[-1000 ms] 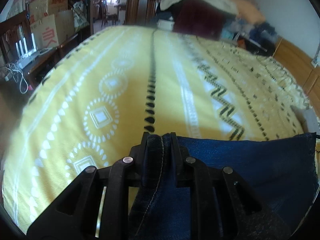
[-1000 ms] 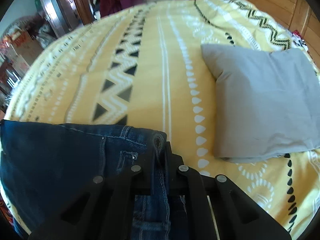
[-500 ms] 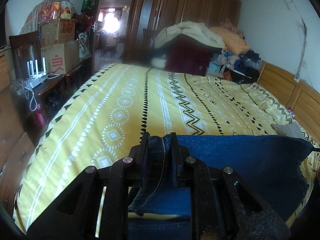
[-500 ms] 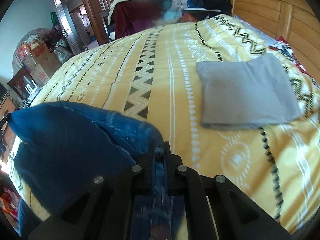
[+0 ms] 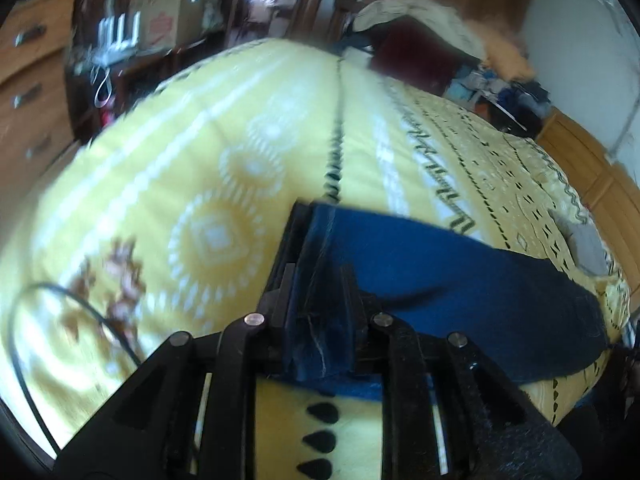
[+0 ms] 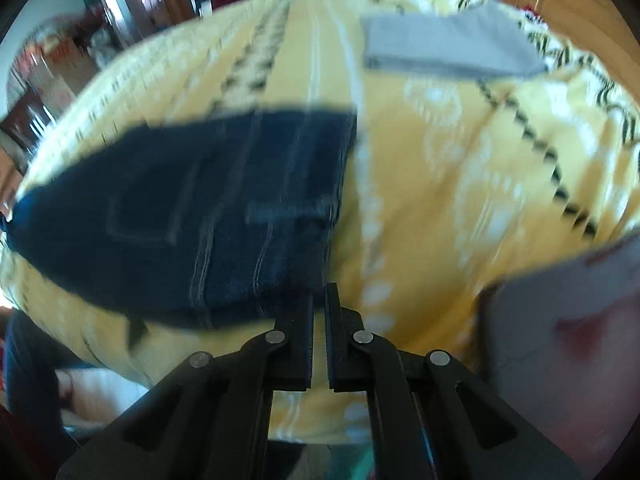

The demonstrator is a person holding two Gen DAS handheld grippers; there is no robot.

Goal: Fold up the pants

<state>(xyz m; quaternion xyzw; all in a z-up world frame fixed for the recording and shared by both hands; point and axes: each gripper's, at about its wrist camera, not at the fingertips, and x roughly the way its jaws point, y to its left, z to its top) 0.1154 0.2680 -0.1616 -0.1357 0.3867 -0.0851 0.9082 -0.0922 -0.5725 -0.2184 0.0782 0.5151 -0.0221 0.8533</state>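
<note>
Dark blue jeans (image 5: pixel 440 276) lie across the yellow patterned bedspread (image 5: pixel 224 184). My left gripper (image 5: pixel 316 248) is shut on a bunched edge of the jeans, with denim held between its jaws. In the right wrist view the jeans (image 6: pixel 192 208) lie flat on the bed with pocket and seams showing. My right gripper (image 6: pixel 319 292) is just off the jeans' near right corner, its jaws a narrow slit apart with nothing between them. Both views are blurred by motion.
A grey pillow (image 6: pixel 448 44) lies at the far right of the bed, also small in the left wrist view (image 5: pixel 584 244). Another pale cushion (image 6: pixel 568 320) sits close at right. A black cable (image 5: pixel 80 312) loops at left. Drawers (image 5: pixel 28 92), boxes and piled clothes (image 5: pixel 424 36) surround the bed.
My right gripper has let go of the jeans and pulled back; the jeans dropped flat on the bed. My left gripper still holds its edge and has swung lower over the bedspread.
</note>
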